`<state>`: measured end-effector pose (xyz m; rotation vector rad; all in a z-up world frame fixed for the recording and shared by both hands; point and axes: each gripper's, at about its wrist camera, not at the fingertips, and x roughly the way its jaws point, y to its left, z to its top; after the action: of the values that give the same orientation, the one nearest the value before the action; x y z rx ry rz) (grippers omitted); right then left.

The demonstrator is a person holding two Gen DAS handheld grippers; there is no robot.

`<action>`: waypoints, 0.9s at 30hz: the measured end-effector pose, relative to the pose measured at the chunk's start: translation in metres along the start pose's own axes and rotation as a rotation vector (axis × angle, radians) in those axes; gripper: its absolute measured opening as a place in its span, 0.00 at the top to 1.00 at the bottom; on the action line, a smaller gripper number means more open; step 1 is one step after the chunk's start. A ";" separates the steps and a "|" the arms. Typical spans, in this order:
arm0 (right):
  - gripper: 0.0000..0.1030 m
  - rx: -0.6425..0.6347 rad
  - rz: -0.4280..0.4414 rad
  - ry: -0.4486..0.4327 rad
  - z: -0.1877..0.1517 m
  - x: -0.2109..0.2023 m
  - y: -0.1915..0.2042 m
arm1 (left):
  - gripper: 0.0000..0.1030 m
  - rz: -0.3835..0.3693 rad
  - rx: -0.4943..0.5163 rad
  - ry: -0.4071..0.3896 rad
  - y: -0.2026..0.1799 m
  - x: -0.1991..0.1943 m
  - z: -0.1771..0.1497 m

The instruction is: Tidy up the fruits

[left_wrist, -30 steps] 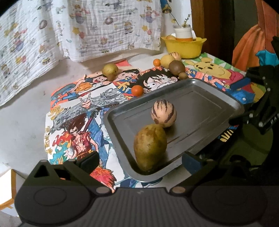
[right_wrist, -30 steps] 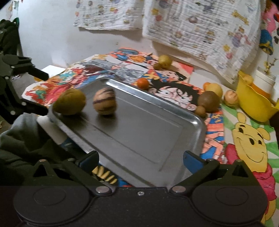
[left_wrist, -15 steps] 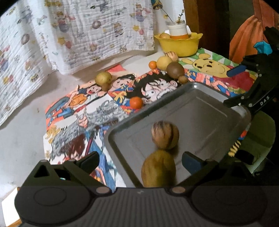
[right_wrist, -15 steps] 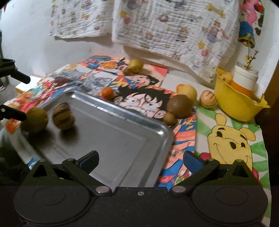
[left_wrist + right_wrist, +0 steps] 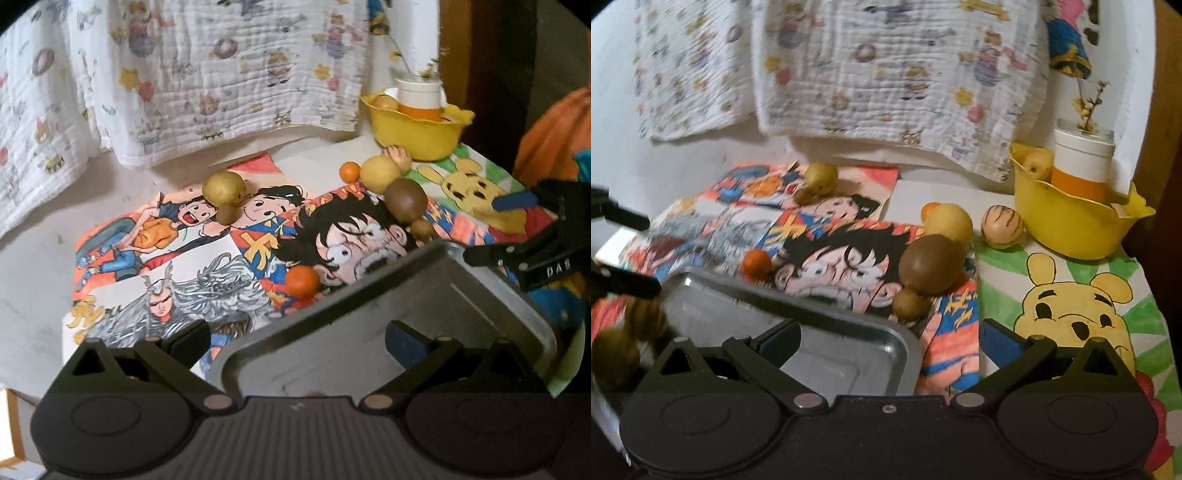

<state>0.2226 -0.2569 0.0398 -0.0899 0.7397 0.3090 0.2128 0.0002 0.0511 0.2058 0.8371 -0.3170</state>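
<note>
A metal tray lies on the cartoon cloth, low in both views. A striped fruit and a green-brown fruit sit at its left end, blurred. My left gripper is open over the tray's near part. My right gripper is open over the tray's right corner. Loose fruits lie on the cloth: a small orange, a big brown one, a yellow one, a striped one and a yellow-green one.
A yellow bowl holding a white and orange cup and a fruit stands at the back right. A patterned white cloth hangs on the wall behind. The other gripper shows at the right edge of the left wrist view.
Both grippers have moved forward over the tray toward the loose fruits. The two fruits on the tray have dropped out of the left wrist view. Both stay open.
</note>
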 end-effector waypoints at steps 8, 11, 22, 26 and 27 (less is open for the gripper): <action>0.07 0.045 -0.015 0.027 0.010 0.029 0.003 | 0.00 -0.006 -0.063 0.012 0.008 0.039 0.020; 0.11 0.055 -0.027 0.042 0.014 0.039 0.007 | 0.00 -0.007 -0.086 0.017 0.012 0.053 0.024; 0.23 0.140 -0.097 0.081 0.015 0.072 0.009 | 0.01 0.000 -0.144 0.053 0.013 0.091 0.030; 0.29 0.152 -0.098 0.089 0.015 0.078 0.011 | 0.04 -0.005 -0.150 0.057 0.011 0.097 0.030; 0.31 0.155 -0.100 0.090 0.015 0.079 0.011 | 0.06 -0.011 -0.150 0.059 0.011 0.098 0.031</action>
<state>0.2838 -0.2247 -0.0023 0.0059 0.8427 0.1529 0.2994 -0.0182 -0.0024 0.0710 0.9170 -0.2576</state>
